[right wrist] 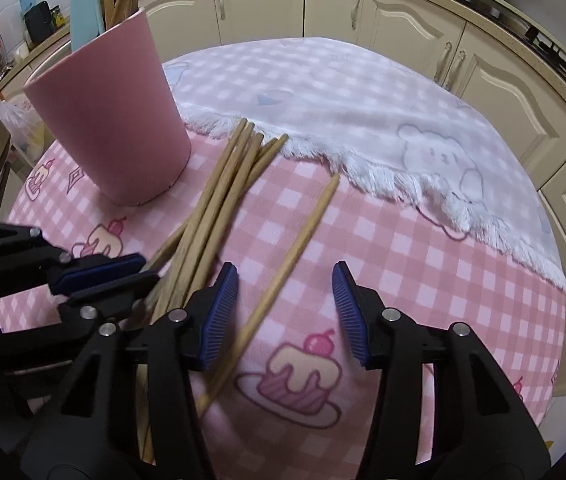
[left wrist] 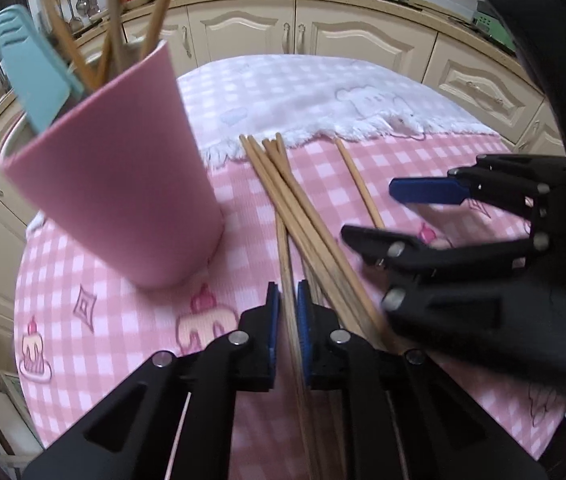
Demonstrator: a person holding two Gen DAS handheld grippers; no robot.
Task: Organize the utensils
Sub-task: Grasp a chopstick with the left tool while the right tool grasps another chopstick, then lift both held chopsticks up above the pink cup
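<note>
At a round counter (right wrist: pixel 423 264) under a pink checked cloth, my left claw (left wrist: pixel 288 312) is pinched on one chopstick (left wrist: pixel 283 248) at the near end of the loose bundle of chopsticks (left wrist: pixel 303 208), its blue pads pressed against the wood on both sides. I took it low on the shaft, I judge, so the stick can be swung upright and dropped tip-first into the pink cup (left wrist: pixel 123 184) that stands just beside the bundle on its left. That cup already carries several chopsticks and a pale blue utensil (left wrist: pixel 27 64) standing up out of its mouth, which is why it reads as the collecting point. My right claw (right wrist: pixel 285 312) hangs spread over a single chopstick (right wrist: pixel 299 240) lying apart from the bundle; the stick runs diagonally between the pads, close to the left one, but neither pad presses on it yet. Working both claws side by side lets each clear its own stick without crossing the other. A fringed white towel (right wrist: pixel 363 120) covers the far half of the counter, and the tips of the bundle rest at its edge.
</note>
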